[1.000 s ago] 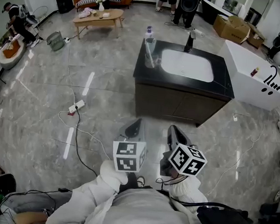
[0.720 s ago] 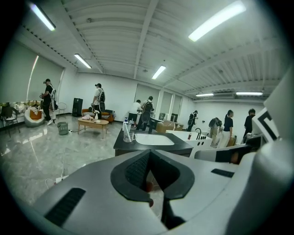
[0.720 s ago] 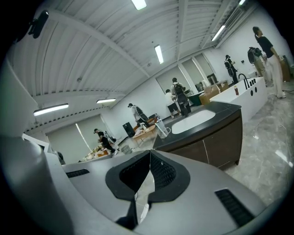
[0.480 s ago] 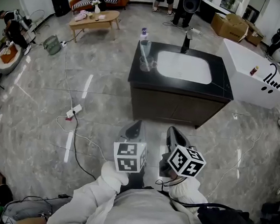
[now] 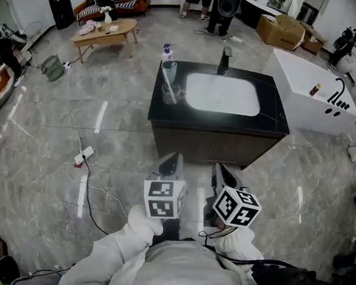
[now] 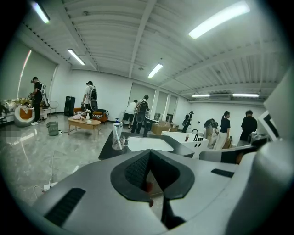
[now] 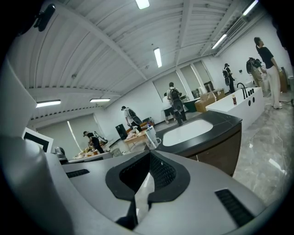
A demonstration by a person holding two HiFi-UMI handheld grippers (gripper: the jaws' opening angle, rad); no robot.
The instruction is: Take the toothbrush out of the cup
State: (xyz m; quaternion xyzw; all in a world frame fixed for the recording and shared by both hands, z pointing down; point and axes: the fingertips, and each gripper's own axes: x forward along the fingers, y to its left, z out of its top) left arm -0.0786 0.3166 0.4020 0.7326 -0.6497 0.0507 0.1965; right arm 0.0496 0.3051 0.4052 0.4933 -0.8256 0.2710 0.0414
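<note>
Approach stage, nothing grasped yet.
My left gripper [image 5: 170,164] and right gripper [image 5: 224,172] both have their jaws together and empty, side by side and well short of the vanity. The toothbrush [image 5: 169,75] stands in the clear cup [image 5: 170,95] at the left end of the black surface [image 5: 161,111], beside the white basin [image 5: 222,93]. I judge the whole job remains: reach the cup, open, clamp the handle, lift it out.
</note>
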